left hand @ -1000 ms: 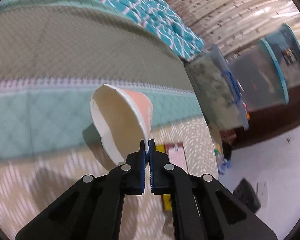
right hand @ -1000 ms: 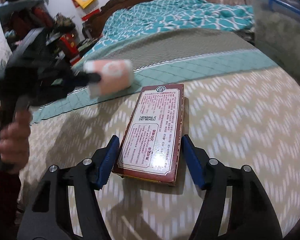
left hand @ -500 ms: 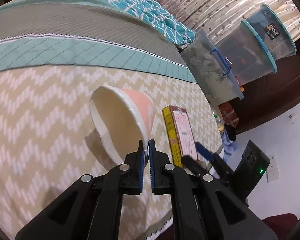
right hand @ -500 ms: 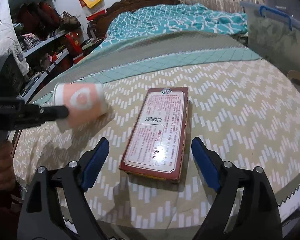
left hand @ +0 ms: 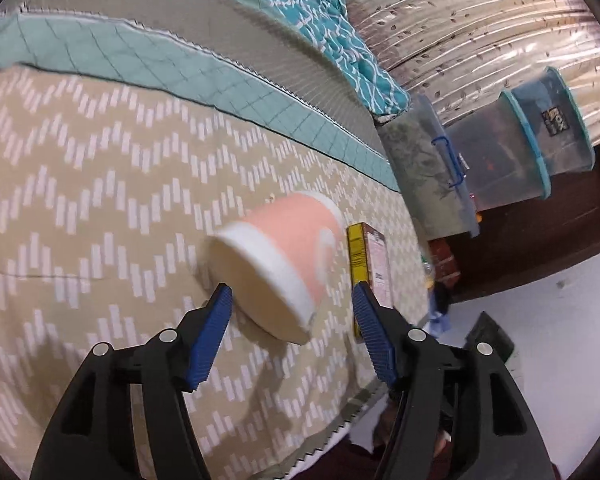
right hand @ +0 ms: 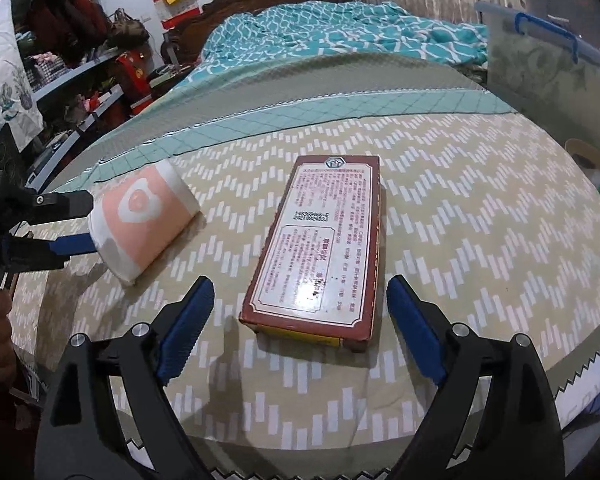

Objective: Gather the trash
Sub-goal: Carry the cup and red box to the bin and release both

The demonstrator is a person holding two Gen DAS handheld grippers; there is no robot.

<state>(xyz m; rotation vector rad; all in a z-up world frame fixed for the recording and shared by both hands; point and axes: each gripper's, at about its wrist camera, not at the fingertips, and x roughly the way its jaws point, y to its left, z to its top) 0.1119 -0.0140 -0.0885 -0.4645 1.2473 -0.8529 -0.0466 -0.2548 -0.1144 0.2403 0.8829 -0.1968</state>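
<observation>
A pink and white paper cup [left hand: 284,264] lies on its side on the beige zigzag mat [left hand: 100,184], its open mouth toward my left gripper [left hand: 292,304], which is open just behind its rim. The cup also shows in the right wrist view [right hand: 144,220], with the left gripper [right hand: 72,224] at its rim. A flat red-brown box [right hand: 324,244] with a printed label lies on the mat in front of my right gripper [right hand: 300,312], which is open and empty, its fingers wider than the box. The box shows edge-on in the left wrist view [left hand: 370,264].
The mat [right hand: 480,240] covers the foot of a bed with a teal patterned blanket [right hand: 340,28]. Clear storage bins [left hand: 512,148] stand beside the bed by a curtain. Shelves with clutter [right hand: 80,52] are at the left. The mat's front edge [right hand: 580,376] drops to the floor.
My left gripper has opened and let go of the cup, which now lies on its side on the mat beside the box. My right gripper has drawn back slightly from the box.
</observation>
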